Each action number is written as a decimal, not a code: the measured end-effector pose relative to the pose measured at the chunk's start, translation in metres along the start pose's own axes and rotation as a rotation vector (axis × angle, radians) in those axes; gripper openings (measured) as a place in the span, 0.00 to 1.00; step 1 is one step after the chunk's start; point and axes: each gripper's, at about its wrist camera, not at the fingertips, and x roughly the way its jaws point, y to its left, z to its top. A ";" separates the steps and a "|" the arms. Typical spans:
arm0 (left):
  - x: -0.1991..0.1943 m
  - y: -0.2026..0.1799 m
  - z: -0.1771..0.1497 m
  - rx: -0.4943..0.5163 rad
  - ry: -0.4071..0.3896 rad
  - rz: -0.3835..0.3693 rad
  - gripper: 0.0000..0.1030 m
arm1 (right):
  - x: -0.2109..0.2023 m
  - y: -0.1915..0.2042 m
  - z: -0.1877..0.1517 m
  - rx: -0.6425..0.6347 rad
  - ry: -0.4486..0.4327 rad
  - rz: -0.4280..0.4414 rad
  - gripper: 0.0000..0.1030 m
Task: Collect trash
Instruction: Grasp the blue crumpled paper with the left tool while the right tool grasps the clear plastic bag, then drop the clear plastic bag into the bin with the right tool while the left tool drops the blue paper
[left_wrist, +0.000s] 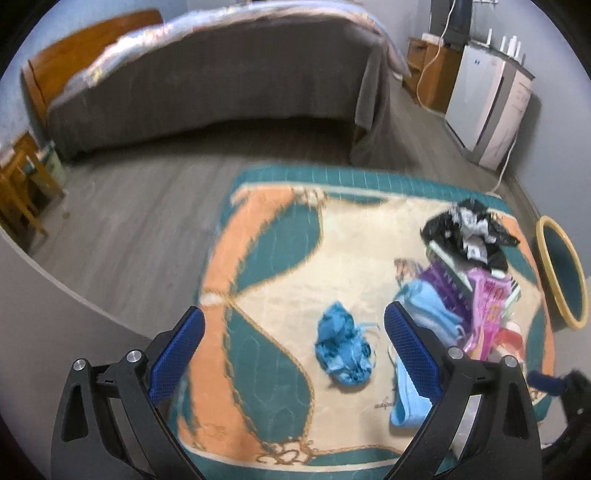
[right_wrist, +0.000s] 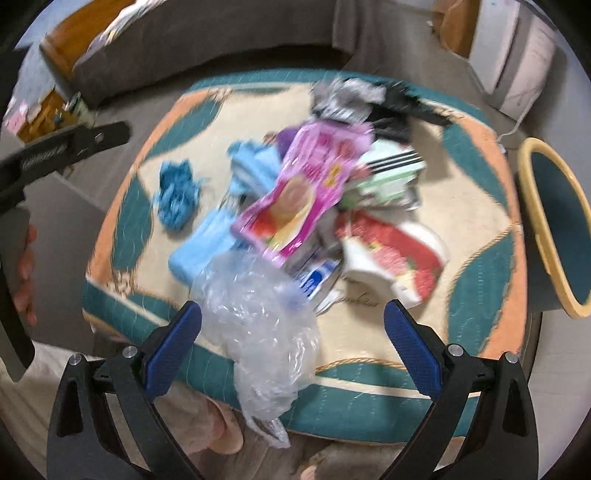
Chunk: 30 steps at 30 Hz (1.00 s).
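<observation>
Right wrist view: right gripper (right_wrist: 293, 314) jaws spread wide, clear plastic bag (right_wrist: 258, 317) between them, ungripped, trash pile (right_wrist: 325, 192) at 12 o'clock, bin (right_wrist: 528, 221) at 3 o'clock. Left gripper (left_wrist: 294, 325) also wide, empty. Close squarely on bag, then carry to bin.

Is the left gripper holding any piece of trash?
No, the left gripper is open and empty above the crumpled blue wrapper.

A home bedroom, grey-skirted bed with orange wooden headboard (left_wrist: 221, 85), grey plank floor (left_wrist: 122, 229), teal-and-peach patterned rug (left_wrist: 266, 266), small white fridge (left_wrist: 487, 107).
</observation>
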 end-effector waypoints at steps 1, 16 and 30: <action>0.004 -0.002 -0.002 0.005 0.012 0.001 0.94 | 0.002 0.003 -0.002 -0.008 0.002 0.005 0.88; 0.063 -0.042 -0.022 0.141 0.195 -0.072 0.38 | -0.024 -0.003 0.014 -0.020 -0.018 0.100 0.14; -0.009 -0.054 0.018 0.123 -0.078 -0.118 0.32 | -0.103 -0.076 0.059 0.097 -0.231 0.014 0.14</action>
